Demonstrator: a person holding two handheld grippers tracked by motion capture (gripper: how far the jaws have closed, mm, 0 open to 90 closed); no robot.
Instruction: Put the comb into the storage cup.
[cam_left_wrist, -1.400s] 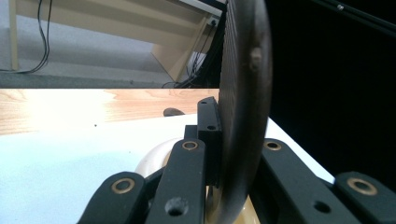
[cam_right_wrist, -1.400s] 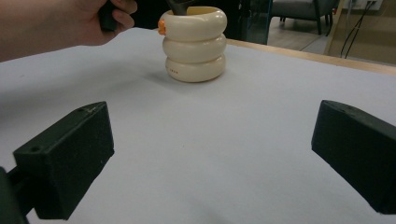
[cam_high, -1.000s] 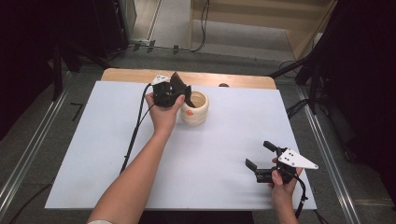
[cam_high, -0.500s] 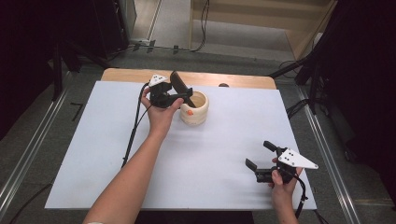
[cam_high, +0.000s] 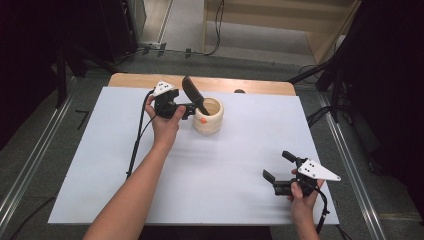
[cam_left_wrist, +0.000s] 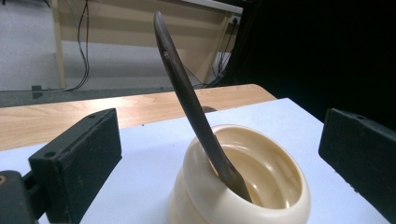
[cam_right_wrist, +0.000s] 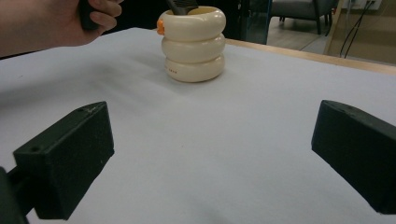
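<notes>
- The spoon (cam_left_wrist: 196, 116) is a dark, thin, stiff utensil, probably wood or plastic and light. It stands tilted in the cream holder (cam_high: 208, 116), its working end down inside and its handle leaning out over the rim toward the far edge of the table (cam_high: 150, 81).
- Its handle is narrow and smooth, so it could pivot between flat pads; I judge the best hold is on the mid-handle, just above the rim.
- The holder looks like three stacked rings with a small orange spot on its side. It seems light enough to tip if the spoon is pulled sideways.
- The left gripper (cam_high: 189, 108) sits just beside the holder, jaws spread wide on either side of the spoon, grasping nothing.
- The right gripper (cam_high: 275, 176) waits well apart near the table's front edge, jaws released and empty.
</notes>
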